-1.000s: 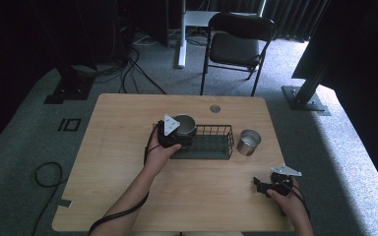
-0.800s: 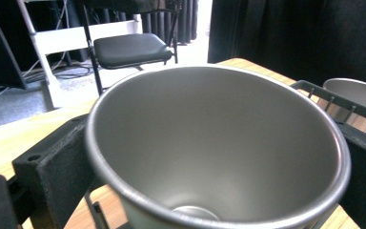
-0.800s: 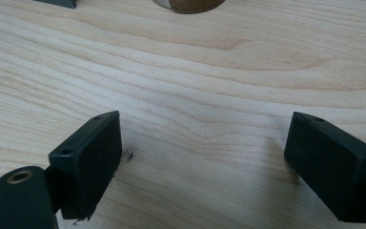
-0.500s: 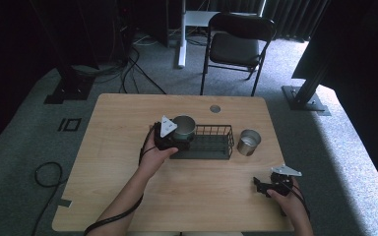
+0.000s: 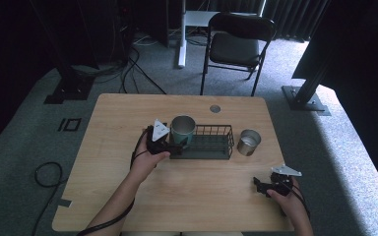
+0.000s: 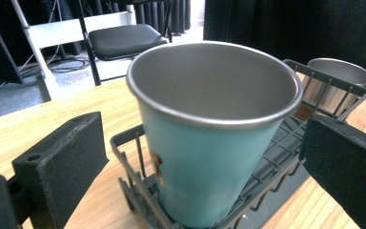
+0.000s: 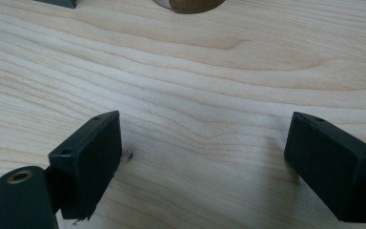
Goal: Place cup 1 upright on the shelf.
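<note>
Table (image 5: 128, 196): light wood, grain running across, rounded corners, a small round grommet (image 5: 215, 108) set near the far edge. It stands on grey carpet (image 5: 24, 142). Room is dark at the back and left; daylight falls across the floor at far right.

Behind the table: a black folding chair (image 5: 236, 44), a white desk leg (image 5: 181, 34), loose cables (image 5: 128, 64) trailing over the carpet. A black stand foot (image 5: 69, 91) sits left of the table, another (image 5: 305, 98) right of it. A cable loop (image 5: 47, 174) lies on the floor by the near left corner.

Teal cup (image 5: 182, 130) stands upright in the left end of a dark wire rack (image 5: 211, 145), mid-table. In the left gripper view the cup (image 6: 209, 143) is steel inside, its base down among the rack wires (image 6: 138, 191).

Left gripper (image 5: 170, 145) is at the rack's left end, jaws spread, one each side of the cup and clear of its wall.

A steel cup (image 5: 248, 142) stands upright on the bare wood just beside the rack's right end.

Right gripper (image 5: 258, 184) rests near the front right corner, well apart from the rack, jaws spread wide over bare wood (image 7: 205, 95).
</note>
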The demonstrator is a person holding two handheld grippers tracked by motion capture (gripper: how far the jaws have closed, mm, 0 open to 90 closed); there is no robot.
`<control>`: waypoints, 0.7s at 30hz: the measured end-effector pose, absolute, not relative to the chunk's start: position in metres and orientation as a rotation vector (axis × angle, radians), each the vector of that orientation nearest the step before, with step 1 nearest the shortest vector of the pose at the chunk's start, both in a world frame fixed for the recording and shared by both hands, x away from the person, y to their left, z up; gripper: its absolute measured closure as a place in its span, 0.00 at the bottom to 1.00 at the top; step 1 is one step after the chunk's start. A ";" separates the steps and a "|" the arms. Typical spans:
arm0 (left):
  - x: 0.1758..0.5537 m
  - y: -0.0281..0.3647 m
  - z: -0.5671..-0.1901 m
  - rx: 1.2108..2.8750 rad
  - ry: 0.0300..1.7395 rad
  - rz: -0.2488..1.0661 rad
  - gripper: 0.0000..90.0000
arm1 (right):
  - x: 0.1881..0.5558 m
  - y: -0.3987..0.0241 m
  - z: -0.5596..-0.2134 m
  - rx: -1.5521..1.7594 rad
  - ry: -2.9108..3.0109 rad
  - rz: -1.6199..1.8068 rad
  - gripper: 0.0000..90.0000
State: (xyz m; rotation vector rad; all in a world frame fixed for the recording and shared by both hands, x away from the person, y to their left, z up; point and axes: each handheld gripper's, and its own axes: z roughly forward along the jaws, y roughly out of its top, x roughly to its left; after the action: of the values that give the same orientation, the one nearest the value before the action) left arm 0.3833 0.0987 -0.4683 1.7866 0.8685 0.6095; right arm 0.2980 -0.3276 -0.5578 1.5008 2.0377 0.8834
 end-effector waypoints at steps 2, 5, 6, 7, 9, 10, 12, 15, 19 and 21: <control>0.382 0.102 -0.468 1.784 0.871 0.604 0.03 | 0.298 -0.328 -0.558 1.501 2.038 0.884 0.13; 0.379 0.107 -0.467 1.780 0.873 0.603 0.03 | 0.298 -0.328 -0.558 1.501 2.038 0.884 0.13; 0.378 0.110 -0.467 1.780 0.870 0.603 0.03 | 0.298 -0.328 -0.558 1.501 2.038 0.884 0.13; 0.377 0.111 -0.466 1.780 0.868 0.601 0.03 | 0.298 -0.328 -0.558 1.500 2.038 0.882 0.13; 0.375 0.115 -0.466 1.785 0.868 0.607 0.03 | 0.298 -0.328 -0.558 1.500 2.038 0.882 0.13; 0.374 0.118 -0.466 1.785 0.863 0.603 0.03 | 0.298 -0.328 -0.558 1.500 2.038 0.883 0.13; 0.372 0.122 -0.466 1.787 0.868 0.605 0.03 | 0.298 -0.328 -0.558 1.499 2.039 0.882 0.13; 0.370 0.128 -0.466 1.787 0.866 0.607 0.03 | 0.298 -0.328 -0.558 1.499 2.039 0.883 0.13; 0.366 0.137 -0.468 1.793 0.875 0.604 0.03 | 0.298 -0.328 -0.558 1.499 2.039 0.882 0.13; 0.365 0.143 -0.470 1.795 0.885 0.604 0.03 | 0.298 -0.328 -0.558 1.499 2.039 0.882 0.13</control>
State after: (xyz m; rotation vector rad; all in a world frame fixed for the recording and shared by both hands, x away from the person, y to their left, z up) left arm 0.3648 0.1429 -0.4699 1.7953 0.8847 0.6042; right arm 0.2980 -0.3278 -0.5577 1.4993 2.0388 0.8819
